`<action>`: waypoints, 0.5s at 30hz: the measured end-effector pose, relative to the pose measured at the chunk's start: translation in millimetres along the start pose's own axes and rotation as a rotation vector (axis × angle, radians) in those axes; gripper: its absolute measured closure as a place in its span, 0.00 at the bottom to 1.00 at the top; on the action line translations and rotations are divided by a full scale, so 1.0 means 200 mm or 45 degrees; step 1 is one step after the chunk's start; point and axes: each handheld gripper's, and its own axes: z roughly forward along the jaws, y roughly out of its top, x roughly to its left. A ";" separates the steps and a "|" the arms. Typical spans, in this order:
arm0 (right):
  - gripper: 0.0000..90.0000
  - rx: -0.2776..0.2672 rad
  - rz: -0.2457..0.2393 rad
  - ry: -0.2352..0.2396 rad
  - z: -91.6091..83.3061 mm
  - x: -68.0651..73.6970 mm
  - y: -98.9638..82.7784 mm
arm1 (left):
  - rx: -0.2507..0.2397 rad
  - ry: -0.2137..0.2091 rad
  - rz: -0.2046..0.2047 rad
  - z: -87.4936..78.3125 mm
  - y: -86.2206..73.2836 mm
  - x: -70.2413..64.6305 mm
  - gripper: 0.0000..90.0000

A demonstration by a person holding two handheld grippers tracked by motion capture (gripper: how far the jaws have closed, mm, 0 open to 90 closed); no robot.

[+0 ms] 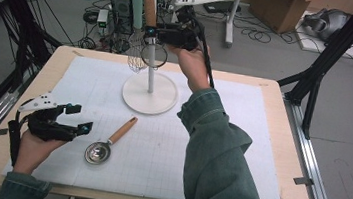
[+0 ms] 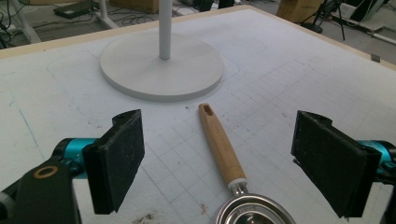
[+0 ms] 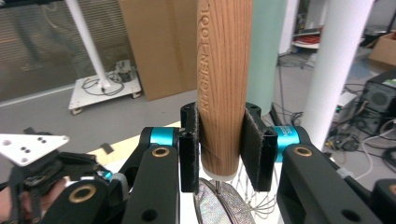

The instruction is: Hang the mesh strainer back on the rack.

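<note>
Landmark: white stand, a round base with an upright post, on the desk; every place below is given relative to it.
Step in hand (judged): hanging the wooden-handled strainer on the stand's top hooks, or lifting it off them; the frames do not settle which.
Right gripper: raised beside the post, well above the base; its jaws are clamped on the strainer's wooden handle, 1 pad on each side, just above the metal ferrule, as the right gripper view shows.
Strainer: upright, handle up, mesh bowl hanging below the jaws, close against the post.
Neighbour: a whisk with a pale green handle hangs on the stand just beside the strainer, wires touching or nearly touching the mesh.
Left gripper: low over the desk, near side of the base and to its left; jaws stand wide apart with nothing between the pads.
Measuring scoop: lies flat on the desk just in front of the base, wooden handle pointing toward it, metal bowl toward the person; the left jaws frame it without contact.
Advice 1: keep the handle vertical and move straight, so the hanging hole clears the hook cleanly.
Advice 2: hold the grip firm; a round handle can twist between flat pads.
Advice 3: keep the mesh off the whisk wires to avoid snagging.
Risk: sideways pull on the post could tip the stand.
</note>
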 end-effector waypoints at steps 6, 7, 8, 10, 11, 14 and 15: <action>0.79 0.013 0.018 -0.025 0.02 -0.02 0.01 | 0.002 -0.002 0.000 0.01 0.00 0.00 0.19; 0.79 0.017 0.025 -0.031 0.02 -0.02 0.01 | 0.001 -0.001 0.005 0.00 0.00 0.00 0.19; 0.79 0.017 0.026 -0.034 0.03 -0.02 0.01 | 0.000 -0.002 0.003 0.00 0.00 0.00 0.19; 0.79 0.030 0.031 -0.044 0.03 -0.03 0.01 | -0.004 -0.002 0.000 0.00 0.00 0.00 0.19; 0.79 0.027 0.035 -0.047 0.04 -0.03 0.00 | -0.005 -0.001 0.001 0.00 0.00 0.00 0.19; 0.79 0.023 0.041 -0.050 0.04 -0.04 0.00 | -0.006 -0.001 -0.002 0.00 0.00 0.00 0.19; 0.78 0.020 0.042 -0.053 0.04 -0.04 0.00 | -0.004 -0.001 -0.005 0.00 0.00 0.00 0.19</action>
